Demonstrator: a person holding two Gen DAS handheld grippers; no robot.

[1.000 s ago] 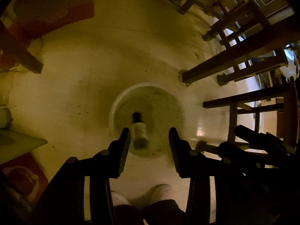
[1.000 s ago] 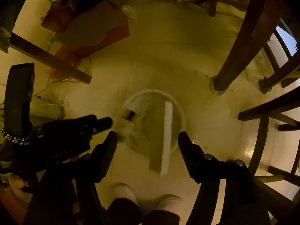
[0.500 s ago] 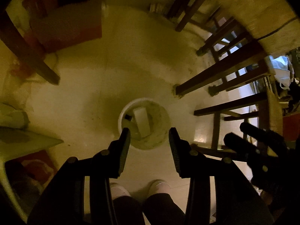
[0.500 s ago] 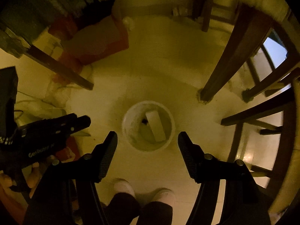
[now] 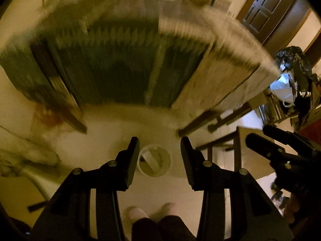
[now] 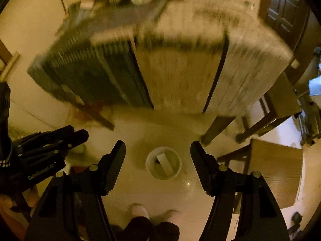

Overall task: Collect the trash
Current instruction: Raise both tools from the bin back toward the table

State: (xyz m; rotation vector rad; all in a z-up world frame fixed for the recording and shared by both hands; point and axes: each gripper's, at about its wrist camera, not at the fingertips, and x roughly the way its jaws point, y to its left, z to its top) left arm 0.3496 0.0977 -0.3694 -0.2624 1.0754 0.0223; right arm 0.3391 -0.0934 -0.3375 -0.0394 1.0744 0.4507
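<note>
Down in white bin (image 6: 163, 162): flat white box (image 6: 165, 163) leaning, long axis tilted; both jaws released, empty.

White bin (image 6: 163, 165) between empty jaws

Under my grippers: white round bin (image 6: 163, 165) on a pale cream floor (image 6: 160, 192), a white flat piece (image 6: 165, 163) and something small and dark inside it. Table (image 5: 124, 66) blurred; its cloth reads dark green on the left, off-white with dark streaks on the right. Table legs (image 6: 212, 129) dark brown. Door (image 5: 266, 10) dark brown, panelled. Both grippers black. My shoes (image 6: 138, 210) pale, trousers dark.
</note>
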